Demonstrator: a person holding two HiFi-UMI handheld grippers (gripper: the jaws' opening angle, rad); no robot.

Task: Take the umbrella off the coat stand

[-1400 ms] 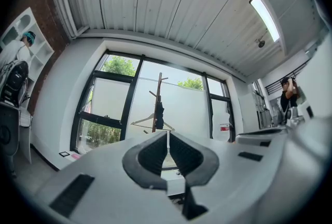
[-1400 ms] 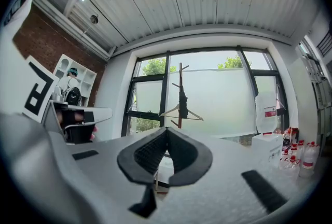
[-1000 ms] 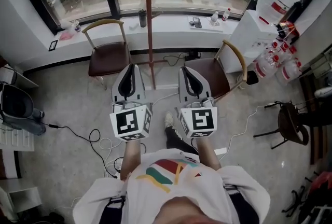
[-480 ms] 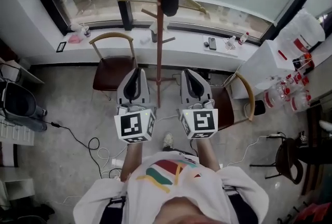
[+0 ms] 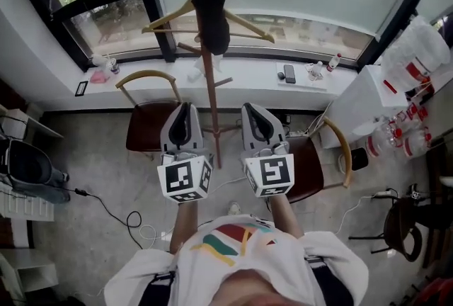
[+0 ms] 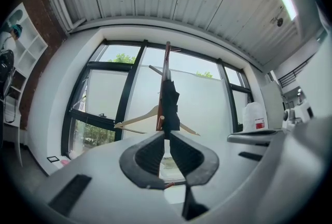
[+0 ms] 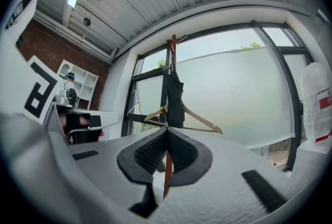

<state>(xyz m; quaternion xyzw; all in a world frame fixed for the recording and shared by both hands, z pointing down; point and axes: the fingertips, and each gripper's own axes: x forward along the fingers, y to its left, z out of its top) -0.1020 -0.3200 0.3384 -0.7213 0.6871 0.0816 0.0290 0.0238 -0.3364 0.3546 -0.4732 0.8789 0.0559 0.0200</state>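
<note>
A black folded umbrella [image 5: 210,7] hangs near the top of the reddish-brown coat stand [image 5: 210,95], in front of the window. A wooden hanger [image 5: 248,23] hangs on the stand behind it. My left gripper [image 5: 185,109] and right gripper [image 5: 252,109] are held side by side, one on each side of the pole, below and short of the umbrella. In the left gripper view the jaws [image 6: 166,134] are shut and empty, with the umbrella [image 6: 169,106] straight ahead. In the right gripper view the jaws [image 7: 167,128] also meet at the tips, below the umbrella [image 7: 174,98].
Two brown-seated chairs [image 5: 145,126] [image 5: 311,166] flank the stand's base. The window sill [image 5: 248,81] carries a phone and small bottles. A white cabinet [image 5: 364,110] with bottles stands at the right, a dark bin [image 5: 28,166] at the left, and cables [image 5: 120,209] on the floor.
Both grippers have moved forward towards the window and the stand. The umbrella and hanger now appear nearer and larger, and the chairs lie closer beneath the grippers.
</note>
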